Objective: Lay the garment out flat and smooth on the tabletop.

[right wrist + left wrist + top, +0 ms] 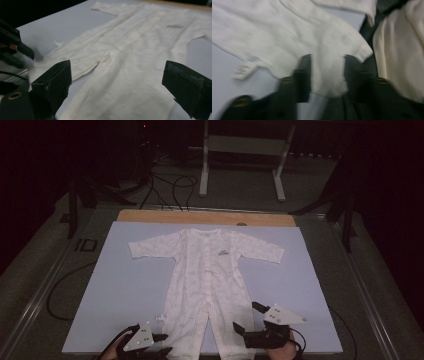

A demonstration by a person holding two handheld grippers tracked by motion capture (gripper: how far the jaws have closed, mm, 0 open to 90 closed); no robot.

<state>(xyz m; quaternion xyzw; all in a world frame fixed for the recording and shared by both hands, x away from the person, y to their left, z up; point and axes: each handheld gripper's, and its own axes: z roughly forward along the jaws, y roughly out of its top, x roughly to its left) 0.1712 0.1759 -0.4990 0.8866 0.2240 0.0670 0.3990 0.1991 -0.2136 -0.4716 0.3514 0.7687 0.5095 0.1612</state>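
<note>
1. Handling this white baby romper (207, 280) should be easy on weight but fussy on shape, I judge: thin, soft cotton that will sag and crease, so I'd pinch it at the leg cuffs or hems.
2. It lies spread flat, face up, on the pale blue mat (115, 290), collar toward the far wooden table edge (150, 216), legs toward me.
3. My left gripper (161, 344) sits at the left leg's cuff, jaws part open; the cuff lies between them, not visibly pinched.
4. My right gripper (246, 316) hovers beside the right leg, jaws spread wide, holding nothing.
5. Beyond the table stand a white metal frame (242, 150) and loose black cables (170, 185) on the floor, well apart; nothing blocks me.
</note>
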